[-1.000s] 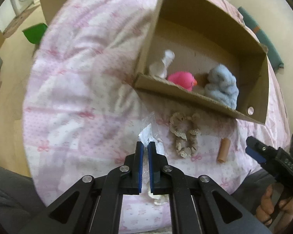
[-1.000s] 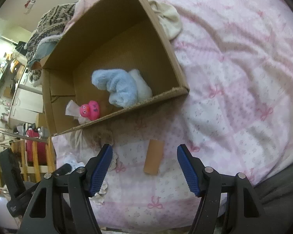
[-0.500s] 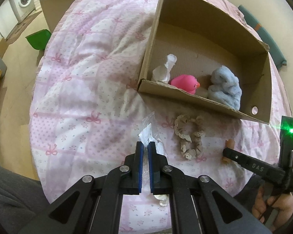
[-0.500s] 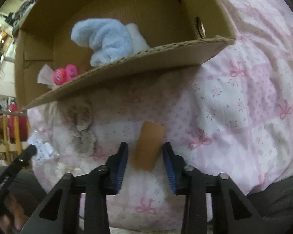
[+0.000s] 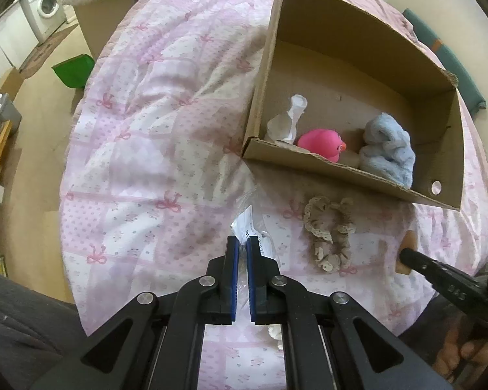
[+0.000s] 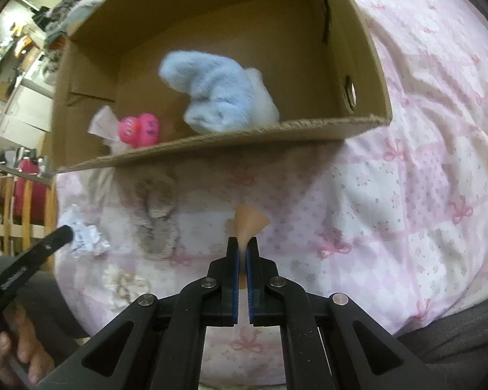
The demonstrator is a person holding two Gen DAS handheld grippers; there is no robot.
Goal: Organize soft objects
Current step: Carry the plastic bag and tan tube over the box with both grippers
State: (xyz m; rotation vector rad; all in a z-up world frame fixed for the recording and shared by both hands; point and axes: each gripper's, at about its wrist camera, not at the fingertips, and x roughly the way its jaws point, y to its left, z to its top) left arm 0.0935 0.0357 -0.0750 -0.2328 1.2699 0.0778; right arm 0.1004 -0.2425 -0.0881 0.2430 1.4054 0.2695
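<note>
Soft stuff count: three pieces inside the cardboard box (image 5: 325,169), namely one blue towel (image 5: 388,152), one pink toy (image 5: 322,141), one white cloth (image 5: 288,120). Just outside its front wall, the right gripper (image 6: 243,243) pinches one tan sponge (image 6: 249,222), the left gripper (image 5: 243,242) pinches one plastic bag (image 5: 247,227).

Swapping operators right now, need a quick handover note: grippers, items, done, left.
Left gripper: shut on the clear crinkly plastic packet, on the pink quilt.
Right gripper: shut on the tan squashy foam piece, pinching it flat, not lifted yet.
Done: white cloth, pink plush toy and light blue fluffy towel are in the cardboard box.
Left: both held items, plus the beige lace scrunchie lying on the quilt in front of the box.
</note>
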